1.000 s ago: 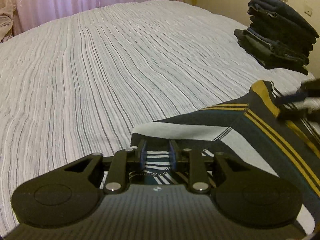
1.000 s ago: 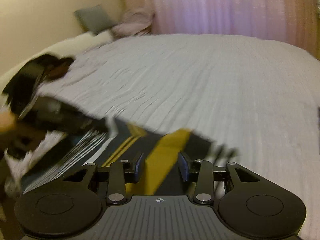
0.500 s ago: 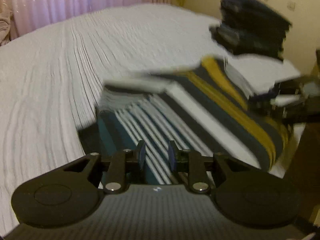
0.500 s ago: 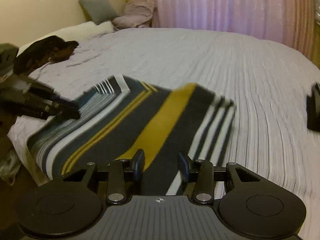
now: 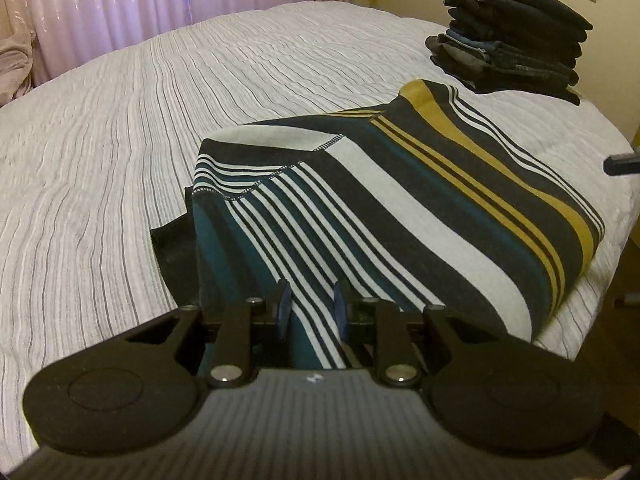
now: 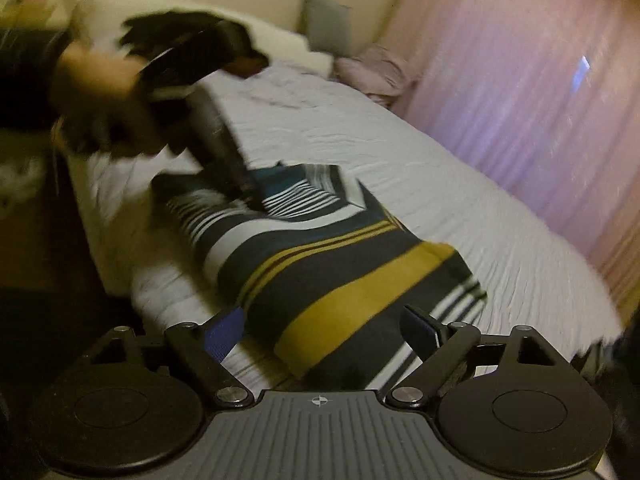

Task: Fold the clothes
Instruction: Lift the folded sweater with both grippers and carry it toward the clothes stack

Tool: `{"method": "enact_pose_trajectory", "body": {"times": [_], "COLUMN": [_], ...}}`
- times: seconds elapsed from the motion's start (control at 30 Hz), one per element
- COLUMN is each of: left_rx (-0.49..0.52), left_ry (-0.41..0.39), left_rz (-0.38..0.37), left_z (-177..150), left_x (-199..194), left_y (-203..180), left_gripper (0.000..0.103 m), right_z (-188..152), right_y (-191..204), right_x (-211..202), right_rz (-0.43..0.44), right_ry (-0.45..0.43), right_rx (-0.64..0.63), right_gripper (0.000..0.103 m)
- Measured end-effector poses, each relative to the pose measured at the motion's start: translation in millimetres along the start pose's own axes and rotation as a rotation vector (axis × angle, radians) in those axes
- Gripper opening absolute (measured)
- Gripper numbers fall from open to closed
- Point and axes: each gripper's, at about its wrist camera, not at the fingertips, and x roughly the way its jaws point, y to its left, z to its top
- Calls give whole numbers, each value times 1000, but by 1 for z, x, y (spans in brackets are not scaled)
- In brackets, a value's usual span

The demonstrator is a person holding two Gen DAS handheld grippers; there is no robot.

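A striped garment (image 5: 400,200), with dark, white, teal and mustard bands, lies folded on the striped bedspread (image 5: 120,140) near the bed's edge. My left gripper (image 5: 311,312) is shut on its near hem, and the cloth runs up between the pads. In the right wrist view the same garment (image 6: 320,264) lies ahead. My right gripper (image 6: 322,328) has its jaws opening wide; the mustard end lies between them, untouched by the pads. The left gripper (image 6: 252,200) and the hand (image 6: 100,92) holding it appear blurred at the far end.
A tall stack of folded dark clothes (image 5: 512,36) stands at the bed's far right corner. A black cloth (image 5: 172,248) pokes out from under the garment. Pink curtains (image 6: 540,100) line the far side. Pillows (image 6: 326,20) and a crumpled cloth (image 6: 380,72) lie at the headboard end.
The garment came down from the air and now lies folded on the bed. My right gripper let go of it, spread its jaws and rolled. My left gripper keeps its hold.
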Motion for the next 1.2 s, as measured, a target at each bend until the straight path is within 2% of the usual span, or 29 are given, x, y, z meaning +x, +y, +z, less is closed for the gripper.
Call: {"method": "enact_pose_trajectory", "body": {"times": [0.17,0.27,0.33,0.37,0.47,0.53,0.57,0.6,0.7,0.77,0.87,0.9,0.97,1.03,1.1,1.2], "left_rx": [22,61,96,122,287,427,496,565,737,830,936,959,985,995,992,958], "left_ry": [-16,-58,-94,-112,-172,-219,-241,-256,-240,-209,-155,-146,-130,-111,-101,-105], "left_rz": [5,7,5,8,55,66,67,70,145,218,312,336,361,362,355,344], "left_z": [-2,-7,-12,-15,-31,-47,-56,-66,-85,-93,-98,-99,-98,-97,-97,-97], "left_x": [-3,-16,-30,-38,-62,-75,-81,-84,-74,-60,-34,-27,-18,-13,-11,-14], "left_y": [-1,-1,-1,-3,-19,-35,-43,-52,-79,-93,-103,-104,-107,-107,-106,-103], "left_gripper": [21,31,44,47,63,78,80,83,83,82,71,64,58,45,38,32], "right_z": [-14,-20,-25,-28,-32,-32,-32,-32,-29,-26,-24,-24,-26,-28,-32,-38], "right_y": [37,50,55,55,57,55,54,53,44,39,38,39,43,50,57,67], "right_x": [23,41,56,60,72,77,79,80,79,76,71,70,68,67,70,81], "right_rz": [-44,-96,-141,-152,-177,-183,-182,-181,-163,-160,-158,-159,-176,-203,-233,-291], "right_ry": [68,89,113,123,116,115,113,111,102,100,101,103,99,97,99,96], "right_rx": [-248,-382,-466,-492,-536,-549,-543,-537,-463,-428,-398,-398,-418,-433,-459,-532], "right_gripper": [87,87,84,74,72,72,72,67,59,59,59,59,59,61,65,67]}}
